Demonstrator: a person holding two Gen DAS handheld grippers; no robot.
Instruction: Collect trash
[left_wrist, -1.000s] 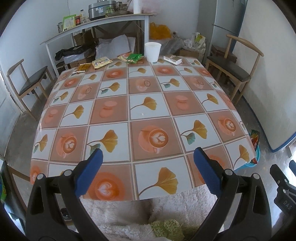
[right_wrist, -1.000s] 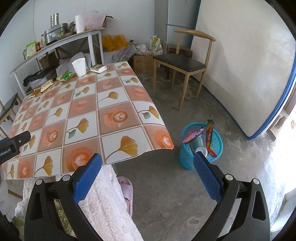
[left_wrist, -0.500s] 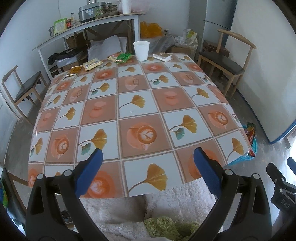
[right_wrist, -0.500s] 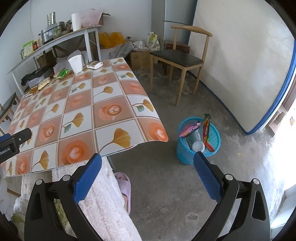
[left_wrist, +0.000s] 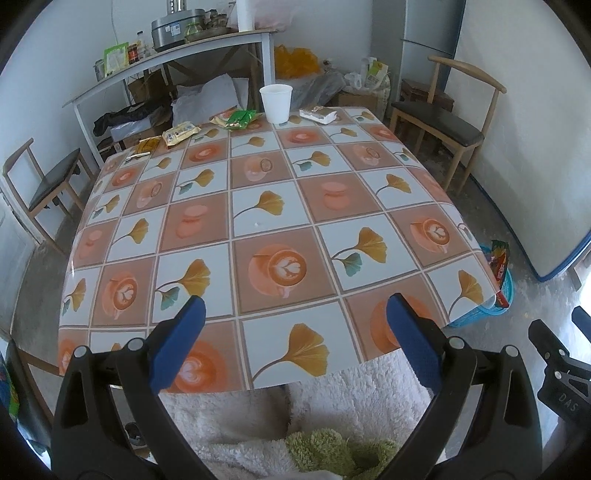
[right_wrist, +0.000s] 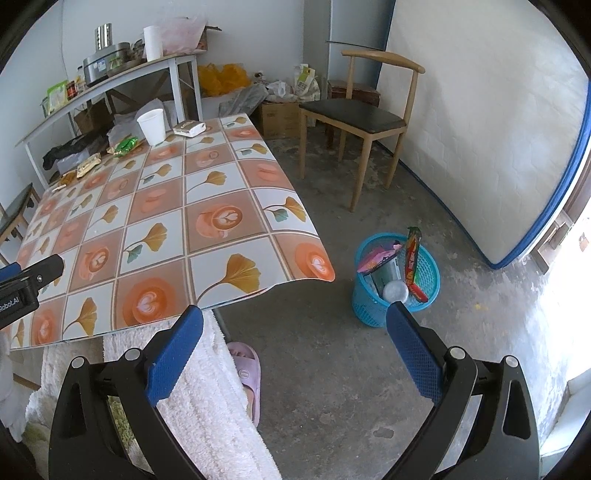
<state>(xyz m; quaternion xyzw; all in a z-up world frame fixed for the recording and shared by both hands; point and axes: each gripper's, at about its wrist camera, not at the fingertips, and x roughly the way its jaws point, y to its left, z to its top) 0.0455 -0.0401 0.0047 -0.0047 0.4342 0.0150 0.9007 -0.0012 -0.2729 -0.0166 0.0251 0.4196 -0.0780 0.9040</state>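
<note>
both views have shifted over the last second: the left camera has tipped up a little, so the far end of the table sits lower and larger in its view, while the right camera has swung so the bin appears closer to its right finger.

the left gripper (left_wrist: 293, 321) hovers over the near edge of the table (left_wrist: 258, 229) with its blue fingers spread wide and nothing between them. the right gripper (right_wrist: 295, 332) hangs off the table's right side, over the concrete floor, just as wide and just as empty.

all the trash left on the table lies along the far edge, well apart from both grippers: a white paper cup (left_wrist: 276, 103) standing upright, a green wrapper (left_wrist: 241, 119) just to its left, a pale packet (left_wrist: 182, 133) and a yellow wrapper (left_wrist: 149, 143) further left, and a small white packet (left_wrist: 317, 113) to the cup's right. the row runs crosswise, left to right, along that edge.

the blue bin (right_wrist: 397, 280) stands on the floor off the table's right near corner, already holding wrappers and a can, just ahead of the right gripper.

the left gripper looks straight down the table at the row, so it seems the better placed to reach forward for a piece; the right one is nearer the bin.
</note>
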